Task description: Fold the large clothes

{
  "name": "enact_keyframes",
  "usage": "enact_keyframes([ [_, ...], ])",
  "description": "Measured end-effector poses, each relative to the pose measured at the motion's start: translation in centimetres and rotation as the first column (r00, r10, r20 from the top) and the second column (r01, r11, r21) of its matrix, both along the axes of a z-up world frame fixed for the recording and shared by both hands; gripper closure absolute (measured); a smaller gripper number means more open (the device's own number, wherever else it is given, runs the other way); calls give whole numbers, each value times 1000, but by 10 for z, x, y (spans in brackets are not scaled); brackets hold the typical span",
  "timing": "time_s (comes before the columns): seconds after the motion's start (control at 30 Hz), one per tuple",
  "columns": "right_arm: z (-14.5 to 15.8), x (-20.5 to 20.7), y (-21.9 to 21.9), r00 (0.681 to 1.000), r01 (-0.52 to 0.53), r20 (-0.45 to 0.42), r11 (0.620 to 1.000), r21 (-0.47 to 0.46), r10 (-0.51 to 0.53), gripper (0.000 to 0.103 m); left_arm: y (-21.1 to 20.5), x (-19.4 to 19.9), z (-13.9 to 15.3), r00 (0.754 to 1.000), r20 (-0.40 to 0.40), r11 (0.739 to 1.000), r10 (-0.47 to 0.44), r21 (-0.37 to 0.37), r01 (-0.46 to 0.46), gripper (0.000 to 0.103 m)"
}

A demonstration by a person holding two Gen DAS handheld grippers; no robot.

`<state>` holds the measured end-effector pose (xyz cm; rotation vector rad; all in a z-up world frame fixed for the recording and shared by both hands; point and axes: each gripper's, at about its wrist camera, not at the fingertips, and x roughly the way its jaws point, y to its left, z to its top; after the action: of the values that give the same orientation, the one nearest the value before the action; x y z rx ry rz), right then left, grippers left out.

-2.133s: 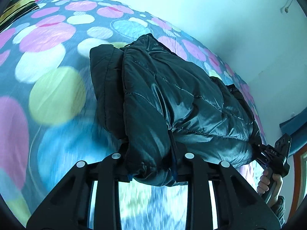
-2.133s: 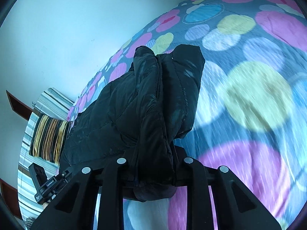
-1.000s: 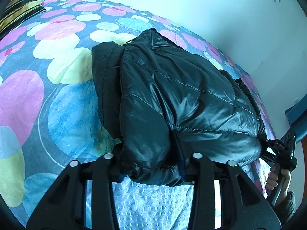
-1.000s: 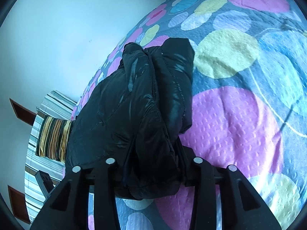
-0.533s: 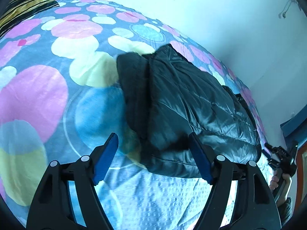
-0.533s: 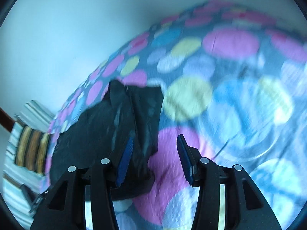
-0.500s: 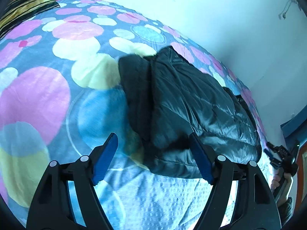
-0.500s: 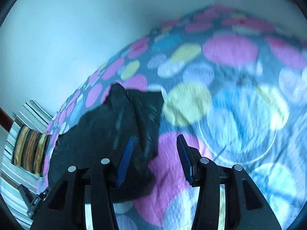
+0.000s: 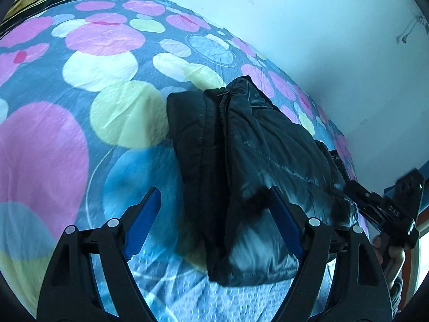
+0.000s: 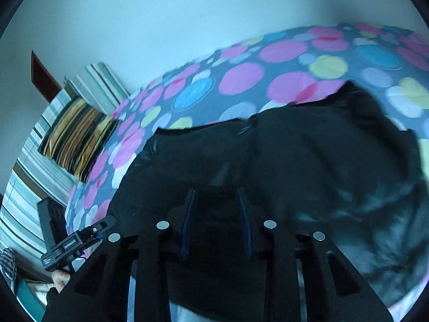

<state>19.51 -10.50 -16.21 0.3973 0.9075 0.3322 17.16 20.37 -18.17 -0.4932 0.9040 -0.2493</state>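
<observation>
Left wrist view: my left gripper (image 9: 211,214) hangs spread wide over a folded black puffer jacket (image 9: 249,166) lying on a polka-dot bedspread (image 9: 107,86), a pale wall (image 9: 308,26) behind it. Beyond the jacket's far end, my right gripper (image 10: 215,222) is parted with blurred jacket fabric between its fingers; I cannot tell whether they touch it. A striped pillow (image 10: 77,131) sits at the bedspread's far end.

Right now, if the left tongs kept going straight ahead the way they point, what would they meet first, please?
Most likely the folded black jacket: the open left tongs already straddle its near end on the dotted bedspread; depth is unclear.
</observation>
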Motion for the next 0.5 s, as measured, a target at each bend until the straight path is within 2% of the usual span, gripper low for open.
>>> enact_keyframes([
  [0.13,-18,18,15,998,-11,-68,999,-49,8,72,-3,10,1,1000,5,999,-22,23,22,22],
  [0.27,-41,26,18,991,-2,-137,996,-94,-11,78,-5,25,-1,999,-3,999,-44,10,44,22],
  [0.5,-48,28,26,991,-11,-130,989,-146,-8,78,-17,49,-9,993,-30,993,-114,4,115,20],
])
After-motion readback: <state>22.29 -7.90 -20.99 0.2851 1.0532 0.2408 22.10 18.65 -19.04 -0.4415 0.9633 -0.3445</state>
